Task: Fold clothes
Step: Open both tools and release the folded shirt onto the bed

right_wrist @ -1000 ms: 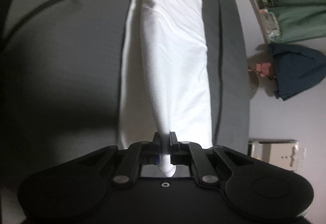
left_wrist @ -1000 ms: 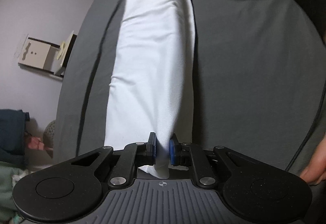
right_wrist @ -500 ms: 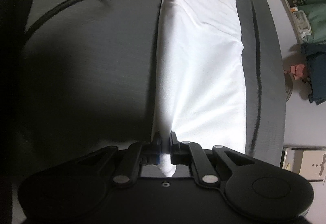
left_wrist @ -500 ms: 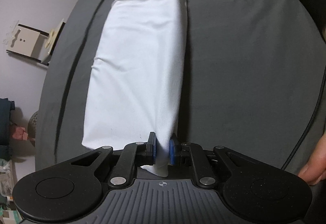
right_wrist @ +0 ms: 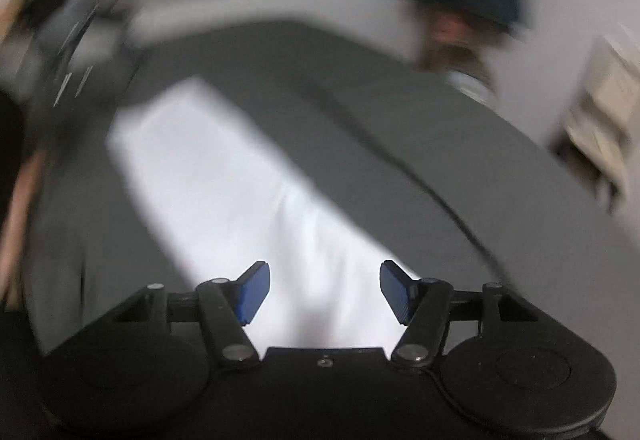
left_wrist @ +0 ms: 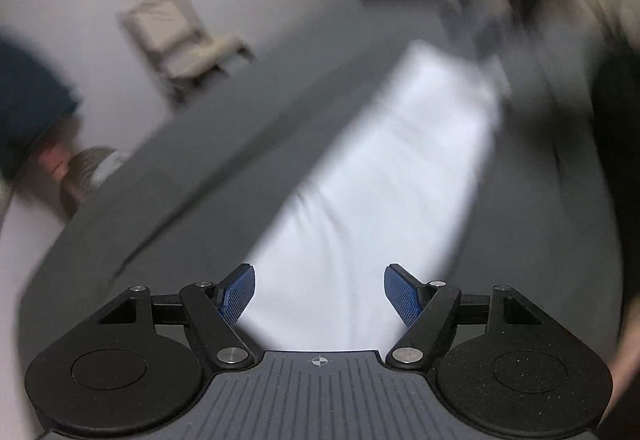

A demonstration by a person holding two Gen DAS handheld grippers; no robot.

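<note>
Left wrist view. Item: left claw (left_wrist: 319, 292). We note its blue pads (left_wrist: 237, 295) spread wide apart with nothing between them; half a second ago they pinched a corner of the white cloth (left_wrist: 384, 191). We record the cloth as released: it lies as a long narrow strip on the grey surface (left_wrist: 192, 224), which we take for a bed or a covered table, and runs away from the claw toward the far edge. The picture is heavily blurred, so we judge the claw to be swinging away quickly. A pale chair-like object (left_wrist: 180, 39) stands by the wall beyond; a dark blue bundle (left_wrist: 28, 95) sits at the left edge.

Right wrist view. Item: right claw (right_wrist: 325, 290). We note the same change: pads parted, empty, where a moment ago they clamped the cloth's other end. The white cloth (right_wrist: 224, 179) lies flat below and ahead, a strip on the grey surface (right_wrist: 360, 111). A thin dark line (right_wrist: 440, 199) crosses the surface to the right of the cloth; cable or crease, we cannot tell. Background clutter is smeared beyond naming.

Assessment: we judge one lengthwise fold as laid down, and both claws free to regrasp for the next fold across the strip.
</note>
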